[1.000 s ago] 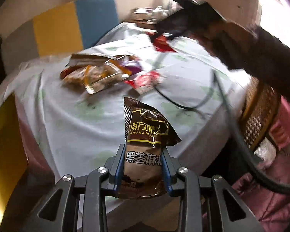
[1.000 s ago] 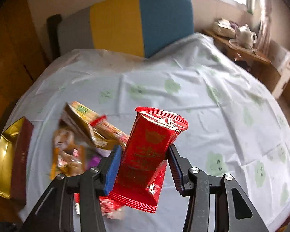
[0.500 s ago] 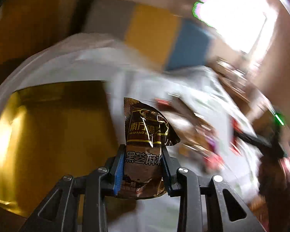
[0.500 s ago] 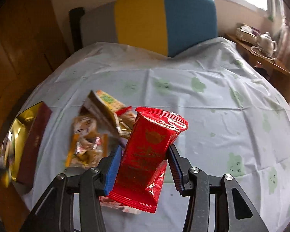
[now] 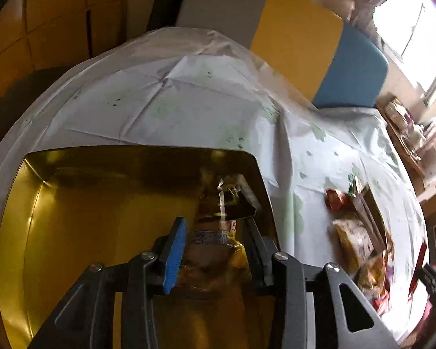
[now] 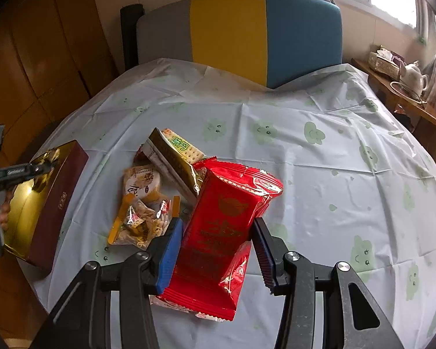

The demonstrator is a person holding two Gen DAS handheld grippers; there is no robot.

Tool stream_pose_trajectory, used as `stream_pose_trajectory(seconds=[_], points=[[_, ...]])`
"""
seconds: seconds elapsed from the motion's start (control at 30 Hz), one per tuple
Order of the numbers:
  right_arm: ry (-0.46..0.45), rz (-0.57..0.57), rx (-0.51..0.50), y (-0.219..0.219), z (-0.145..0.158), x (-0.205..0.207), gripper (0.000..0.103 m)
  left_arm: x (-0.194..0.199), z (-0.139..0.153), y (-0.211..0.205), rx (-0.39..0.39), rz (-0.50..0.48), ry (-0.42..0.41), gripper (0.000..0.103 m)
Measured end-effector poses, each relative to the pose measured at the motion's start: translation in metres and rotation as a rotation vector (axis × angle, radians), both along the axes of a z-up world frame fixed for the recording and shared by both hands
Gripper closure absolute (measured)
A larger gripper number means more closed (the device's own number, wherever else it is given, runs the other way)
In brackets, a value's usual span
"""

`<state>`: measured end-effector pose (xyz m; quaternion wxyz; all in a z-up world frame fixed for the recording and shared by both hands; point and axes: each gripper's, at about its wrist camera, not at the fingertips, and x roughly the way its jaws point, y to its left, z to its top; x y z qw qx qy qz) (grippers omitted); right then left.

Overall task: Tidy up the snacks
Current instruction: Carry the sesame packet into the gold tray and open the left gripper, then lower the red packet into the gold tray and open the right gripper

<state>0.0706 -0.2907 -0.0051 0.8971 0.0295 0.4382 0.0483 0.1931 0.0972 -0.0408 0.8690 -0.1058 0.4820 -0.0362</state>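
Note:
My left gripper [image 5: 215,232] hangs over the gold-lined box [image 5: 87,218] with its jaws spread. The brown sesame snack packet [image 5: 218,218] lies loose between the fingers, down in the box. My right gripper [image 6: 215,238] is shut on a red snack packet [image 6: 223,226], held above the table near the front edge. In the right wrist view the box [image 6: 43,197] sits at the table's left edge with the left gripper [image 6: 17,171] over it. A pile of snack packets [image 6: 157,186] lies just behind the red packet.
The round table has a white cloth with green prints [image 6: 319,160]. A grey, yellow and blue chair back [image 6: 241,35] stands behind it. A side shelf with a teapot [image 6: 412,75] is at the right. The snack pile also shows in the left wrist view [image 5: 357,232].
My left gripper swung from the table's middle to over the gold box and opened, letting go of the brown packet. My right gripper moved slightly, still holding the red packet.

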Motion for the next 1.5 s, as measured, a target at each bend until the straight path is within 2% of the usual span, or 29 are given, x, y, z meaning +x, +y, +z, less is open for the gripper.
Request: stream_pose_trajectory(seconds=[0.27,0.4,0.47,0.5,0.57,0.77,1.03,1.3,1.5], points=[[0.008,0.009,-0.044,0.006,-0.004,0.001,0.054,-0.03,0.01,0.014,0.028,0.053,-0.019,0.061],[-0.003,0.026,-0.044,0.009,-0.003,-0.001,0.054,-0.07,0.017,0.011,0.07,0.054,-0.06,0.061],[-0.004,0.041,-0.039,0.012,-0.003,-0.003,0.054,-0.086,0.019,0.009,0.107,0.055,-0.073,0.056],[-0.003,0.052,-0.035,0.014,-0.003,-0.004,0.054,-0.092,0.02,0.009,0.113,0.054,-0.077,0.05],[0.003,0.073,-0.028,0.02,-0.004,-0.006,0.054,-0.105,0.021,0.009,0.114,0.055,-0.082,0.046],[0.014,0.137,0.007,0.044,-0.002,-0.016,0.054,-0.128,0.027,0.01,0.12,0.071,-0.115,0.046],[0.015,0.296,0.066,0.108,0.011,-0.03,0.054,-0.148,0.032,0.011,0.165,0.118,-0.143,0.046],[0.019,0.486,0.081,0.185,0.02,-0.041,0.053,-0.161,0.03,0.021,0.203,0.172,-0.157,0.045],[0.006,0.58,0.077,0.233,0.027,-0.041,0.053,-0.171,0.03,0.034,0.195,0.19,-0.174,0.045]])
